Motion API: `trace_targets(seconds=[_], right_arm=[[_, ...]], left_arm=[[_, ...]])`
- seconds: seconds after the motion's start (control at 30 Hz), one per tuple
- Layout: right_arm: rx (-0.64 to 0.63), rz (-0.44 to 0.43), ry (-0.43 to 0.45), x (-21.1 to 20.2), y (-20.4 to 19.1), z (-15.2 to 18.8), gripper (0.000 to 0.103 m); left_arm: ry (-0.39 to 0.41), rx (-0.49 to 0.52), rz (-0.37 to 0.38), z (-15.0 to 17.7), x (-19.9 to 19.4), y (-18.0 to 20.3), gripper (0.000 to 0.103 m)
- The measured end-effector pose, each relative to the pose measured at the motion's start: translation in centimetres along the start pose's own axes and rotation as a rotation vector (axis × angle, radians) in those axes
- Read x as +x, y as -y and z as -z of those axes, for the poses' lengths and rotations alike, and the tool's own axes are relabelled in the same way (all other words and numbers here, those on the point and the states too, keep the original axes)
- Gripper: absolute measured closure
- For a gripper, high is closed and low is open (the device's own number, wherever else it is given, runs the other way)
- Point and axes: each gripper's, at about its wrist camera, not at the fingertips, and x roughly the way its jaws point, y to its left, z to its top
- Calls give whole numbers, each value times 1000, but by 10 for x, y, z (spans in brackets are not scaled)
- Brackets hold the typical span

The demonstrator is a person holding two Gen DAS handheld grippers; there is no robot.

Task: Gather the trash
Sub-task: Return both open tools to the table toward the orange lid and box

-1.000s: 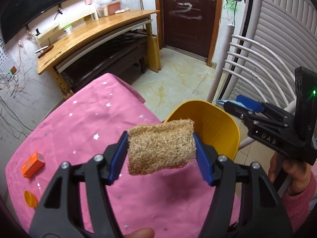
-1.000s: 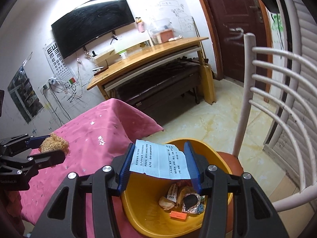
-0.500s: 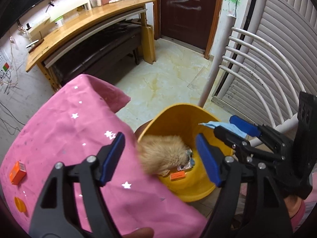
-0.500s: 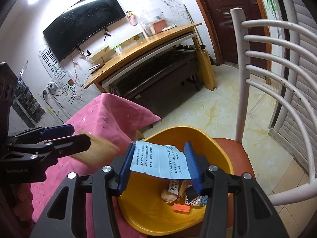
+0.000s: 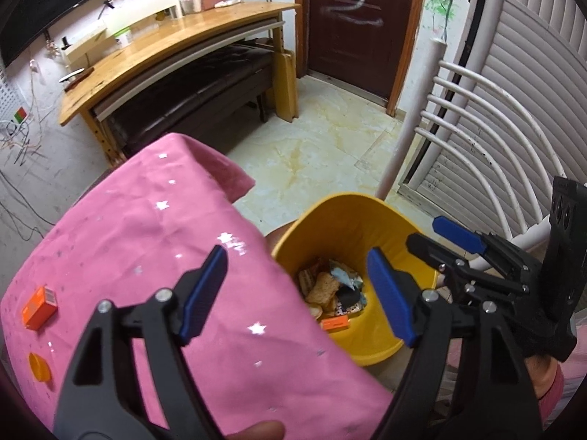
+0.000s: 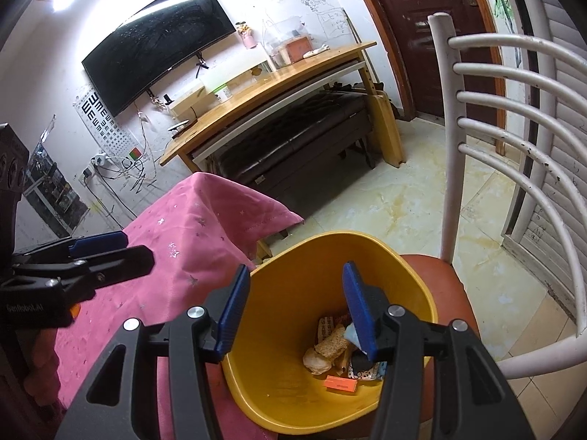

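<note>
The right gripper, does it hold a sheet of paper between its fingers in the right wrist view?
No, the right gripper has nothing between its blue fingers, and only the yellow bin with trash shows in the gap.

Right jaw of left gripper (image 5: 297, 295) hides part of bin (image 5: 352, 216) contents. Trash items there too small to identify. Right gripper (image 6: 295, 311) pad covers pale blue scrap (image 6: 351, 332). Thumb tip (image 5: 256, 431) cut off at bottom edge.

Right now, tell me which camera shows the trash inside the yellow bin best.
The right wrist view: it looks straight down into the yellow bin, so the trash pile and much of the bin floor show. The left wrist view sees the bin from across the pink cloth, with its trash crowded between the near rim and a blue pad.
</note>
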Motion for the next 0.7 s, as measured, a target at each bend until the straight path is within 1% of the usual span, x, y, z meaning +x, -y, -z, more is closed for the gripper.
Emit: trace_targets(seconds=[0.13,0.3,0.53,0.7], right_arm=[[-37,-5,10,-2,-16,0,56],[-89,11,-18,8,-40,2,56],[-153,8,-36,22,-83,-3,56],[-214,-8,-42,30,-120,-7,56]], left_arm=[[25,-34,-7,7,-17,-22,28],[35,-68,-19,17,-32,-51,28],[72,-118,-36,35,-60,-94,28],[94,-171,-50,49,-75,-129,28]])
